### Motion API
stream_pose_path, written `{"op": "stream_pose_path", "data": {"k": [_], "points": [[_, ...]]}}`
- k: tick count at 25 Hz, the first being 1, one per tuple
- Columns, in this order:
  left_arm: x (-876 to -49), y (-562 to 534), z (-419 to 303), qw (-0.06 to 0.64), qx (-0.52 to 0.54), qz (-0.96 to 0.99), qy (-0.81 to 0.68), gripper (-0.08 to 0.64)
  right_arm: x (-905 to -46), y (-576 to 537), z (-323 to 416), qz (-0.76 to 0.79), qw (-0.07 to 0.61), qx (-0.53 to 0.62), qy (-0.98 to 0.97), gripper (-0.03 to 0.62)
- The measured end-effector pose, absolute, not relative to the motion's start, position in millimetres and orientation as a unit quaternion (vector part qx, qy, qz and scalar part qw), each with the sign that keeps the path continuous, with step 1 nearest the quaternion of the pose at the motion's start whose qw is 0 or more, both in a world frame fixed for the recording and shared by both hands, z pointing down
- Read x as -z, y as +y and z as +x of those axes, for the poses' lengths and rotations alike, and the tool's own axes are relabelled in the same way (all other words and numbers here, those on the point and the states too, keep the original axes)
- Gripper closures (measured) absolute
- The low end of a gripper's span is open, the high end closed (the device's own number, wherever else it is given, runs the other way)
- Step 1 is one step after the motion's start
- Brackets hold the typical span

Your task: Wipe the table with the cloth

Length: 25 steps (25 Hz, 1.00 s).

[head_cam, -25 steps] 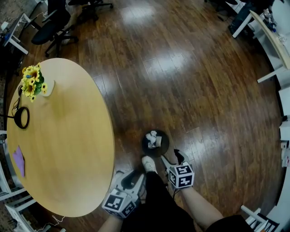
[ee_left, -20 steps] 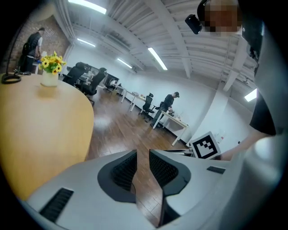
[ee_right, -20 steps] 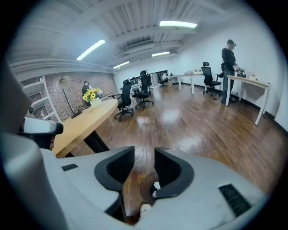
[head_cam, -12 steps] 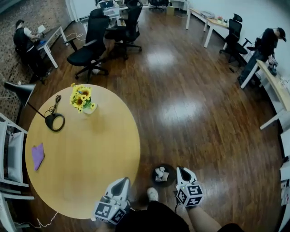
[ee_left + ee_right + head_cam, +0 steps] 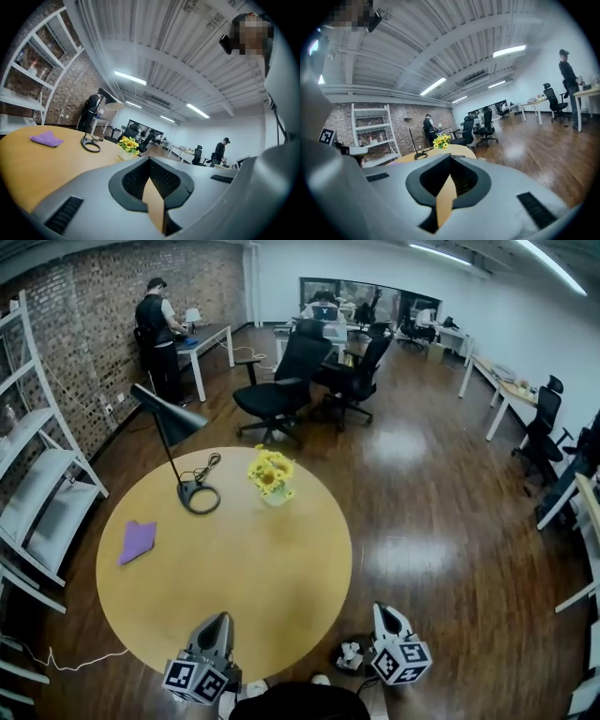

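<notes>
Both tools are up at the near side of the round wooden table (image 5: 281, 601), and neither one is carrying anything. The left gripper (image 5: 218, 622) hangs over the table's near edge with its nose pointing across the top. Its own view shows the two jaws pressed flat together, with nothing caught between them. The right gripper (image 5: 385, 613) sits off to the right of the table, out over the dark wood floor (image 5: 441, 521). Its jaws are closed tight on each other too, and they are just as empty. Close beside it on the floor is a small black bin (image 5: 349, 653) with something pale and crumpled inside. Now the cloth (image 5: 138, 541): it is purple, lying loosely bunched on the far left part of the tabletop, close to that edge and well apart from both grippers. To its right stands the black desk lamp (image 5: 174, 424), its ring base resting on the table. Further right again, a small pot of yellow flowers (image 5: 270, 474) sits near the far rim. Black office chairs (image 5: 286, 381) are parked behind the table, with white shelving (image 5: 42, 486) on the left.
</notes>
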<state>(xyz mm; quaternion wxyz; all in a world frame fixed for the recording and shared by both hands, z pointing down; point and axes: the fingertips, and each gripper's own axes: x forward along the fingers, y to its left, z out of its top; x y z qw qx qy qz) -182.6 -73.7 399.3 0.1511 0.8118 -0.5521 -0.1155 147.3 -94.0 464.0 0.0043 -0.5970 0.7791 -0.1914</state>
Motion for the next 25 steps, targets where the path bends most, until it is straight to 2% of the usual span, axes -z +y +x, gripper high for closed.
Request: {"op": "stream_pose_path", "data": {"k": [6, 10, 17, 25], "points": [[-405.0, -46.3, -235.6, 0.141, 0.121, 0.783, -0.594, 0.56, -456.8, -95.5, 119.7, -0.572, 0.023, 0.189, 0.798, 0.591], [-408.1, -34.9, -258.0, 0.149, 0.135, 0.763, -0.615, 0.56, -453.0, -100.2, 101.2, -0.556, 0.012, 0.191, 0.809, 0.591], [-405.5, -29.8, -283.5, 0.142, 0.139, 0.754, -0.626, 0.56, -446.9, -107.8, 66.7, -0.535, 0.0, 0.183, 0.825, 0.591], [-409.5, -41.9, -292.3, 0.147, 0.132, 0.75, -0.631, 0.56, -458.3, -114.5, 65.7, -0.528, -0.016, 0.214, 0.821, 0.592]]}}
